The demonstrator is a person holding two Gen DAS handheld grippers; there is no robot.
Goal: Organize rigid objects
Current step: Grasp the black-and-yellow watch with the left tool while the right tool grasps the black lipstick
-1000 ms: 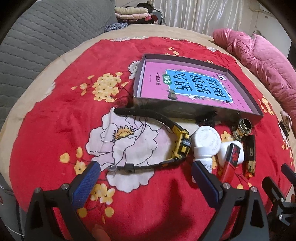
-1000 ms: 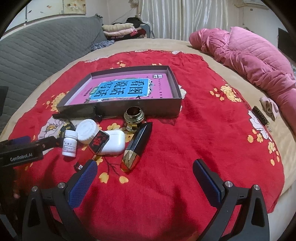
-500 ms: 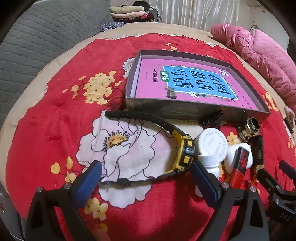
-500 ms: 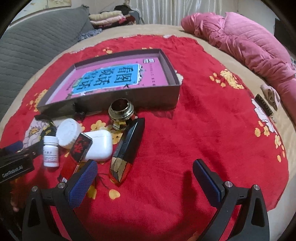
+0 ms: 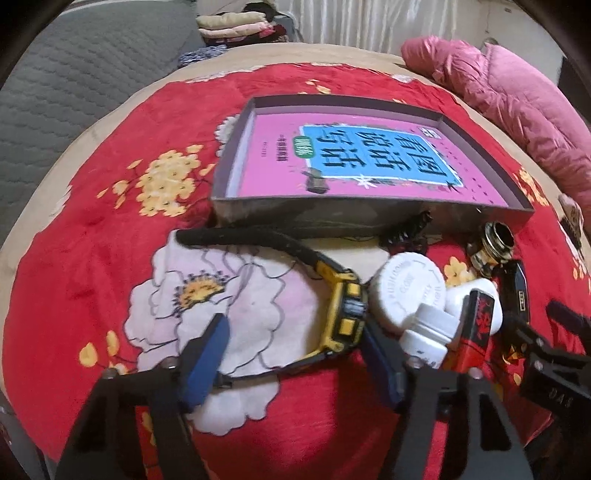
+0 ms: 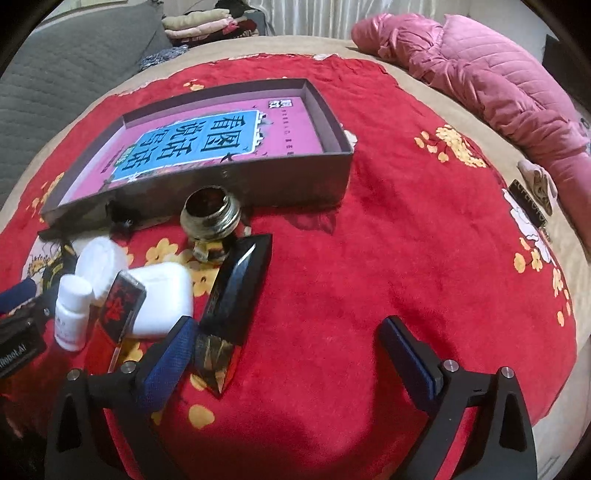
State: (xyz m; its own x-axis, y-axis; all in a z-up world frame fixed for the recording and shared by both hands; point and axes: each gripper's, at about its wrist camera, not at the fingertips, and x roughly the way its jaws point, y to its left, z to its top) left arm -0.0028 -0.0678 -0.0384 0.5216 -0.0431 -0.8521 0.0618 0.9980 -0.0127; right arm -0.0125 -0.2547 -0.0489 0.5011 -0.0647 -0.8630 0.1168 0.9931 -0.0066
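Note:
A dark shallow box (image 5: 332,218) (image 6: 280,177) with a pink and blue printed bottom lies on the red flowered cloth. In front of it lie a yellow and black watch (image 5: 345,314), a white round lid (image 5: 406,291), a small white bottle (image 5: 428,332) (image 6: 72,312), a white earbud case (image 6: 162,295), a red and black lighter (image 6: 118,310), a black and gold faceted tube (image 6: 232,295) and a brass threaded fitting (image 6: 210,214). My left gripper (image 5: 295,354) is open, low around the watch body. My right gripper (image 6: 291,350) is open, its left finger beside the faceted tube.
A pink padded jacket (image 6: 480,81) lies at the right on the round bed. A grey quilted sofa (image 5: 66,81) stands at the left, folded clothes (image 6: 207,26) behind. A small dark label and a cloth item (image 6: 532,195) lie near the right edge.
Both grippers have moved forward and down. The left one now straddles the watch body; the right one has come up beside the black and gold tube.

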